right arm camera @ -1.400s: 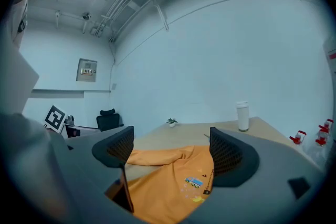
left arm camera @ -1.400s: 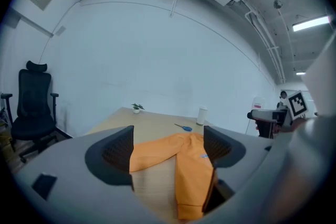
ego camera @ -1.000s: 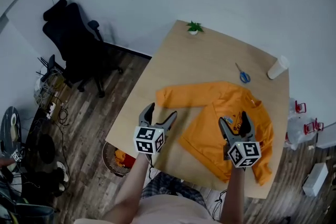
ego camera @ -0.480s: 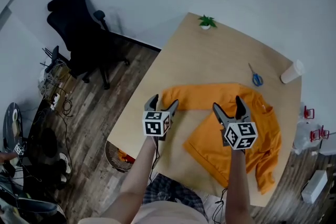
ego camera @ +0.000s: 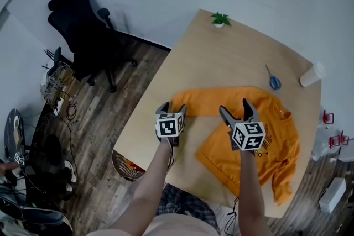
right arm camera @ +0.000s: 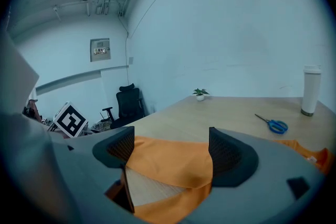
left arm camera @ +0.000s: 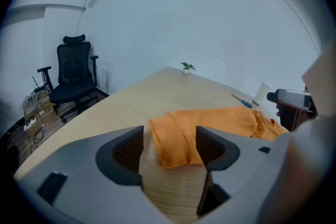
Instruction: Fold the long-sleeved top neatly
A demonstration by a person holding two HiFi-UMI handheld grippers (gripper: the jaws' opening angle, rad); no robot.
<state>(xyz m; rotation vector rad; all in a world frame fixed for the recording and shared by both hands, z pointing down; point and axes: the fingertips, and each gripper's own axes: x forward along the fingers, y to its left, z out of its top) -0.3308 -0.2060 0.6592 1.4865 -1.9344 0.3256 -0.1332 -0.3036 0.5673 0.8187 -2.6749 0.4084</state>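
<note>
Long-sleeved top [ego camera: 276,132] lies rumpled on the worktop [ego camera: 232,58], lower right of frame. Left tongs [ego camera: 171,109] are closing around the sleeve cuff [left arm camera: 176,141] without pinching yet, and right tongs [ego camera: 234,106] are spread over the sleeve — a shallow bite could slip or drag the cloth askew.

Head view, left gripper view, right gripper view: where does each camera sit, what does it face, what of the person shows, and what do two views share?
Head view: on the head, steeply down at table, orange top, forearms, left claw, right claw.
Left gripper view: on the left claw, along its closing jaws, sleeve end between them.
Right gripper view: on the right claw, along its open jaws, orange top beyond them.
Shared: both gripper views show plant and scissors.
</note>
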